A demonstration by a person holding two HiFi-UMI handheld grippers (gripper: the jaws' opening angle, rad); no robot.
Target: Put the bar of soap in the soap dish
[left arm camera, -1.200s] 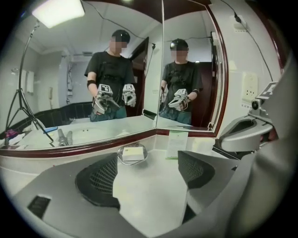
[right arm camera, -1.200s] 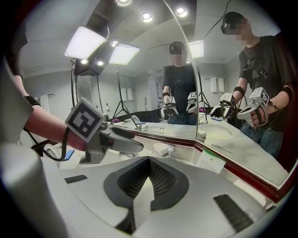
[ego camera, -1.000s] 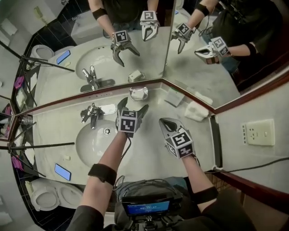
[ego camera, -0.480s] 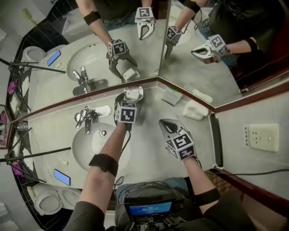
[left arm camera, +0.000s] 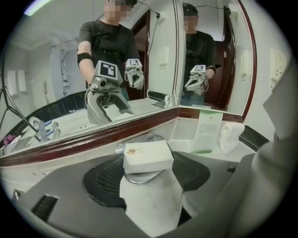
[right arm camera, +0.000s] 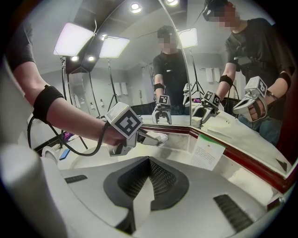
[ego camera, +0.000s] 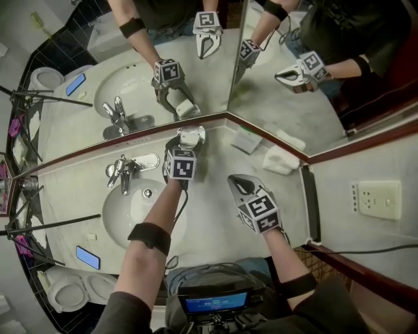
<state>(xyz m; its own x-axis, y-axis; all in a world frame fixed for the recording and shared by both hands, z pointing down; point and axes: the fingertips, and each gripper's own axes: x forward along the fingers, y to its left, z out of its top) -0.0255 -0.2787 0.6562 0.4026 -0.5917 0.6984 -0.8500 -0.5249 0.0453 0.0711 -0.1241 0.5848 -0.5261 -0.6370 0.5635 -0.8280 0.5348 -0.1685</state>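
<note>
the left gripper [ego camera: 187, 140] had just been closing, pads now seemingly gripping the boxed soap [left arm camera: 148, 157], which sat on the soap dish [left arm camera: 141, 178] at our twelve o'clock (right gripper [ego camera: 233, 179] pinched together, empty). we judged grasping underway; next, a steady lift.

Light is bright and even: in the right gripper view two square light panels [right arm camera: 74, 39] and small ceiling spots [right arm camera: 136, 7] glow to blown-out white, and shadows on the pale counter [ego camera: 215, 222] are faint and soft. Both gripper views bulge like a fisheye, with black corners and bent lines. The grey foreground is soft, while the bar of soap [left arm camera: 148, 157] is crisp. The head view is sharp but curves towards its edges.
</note>
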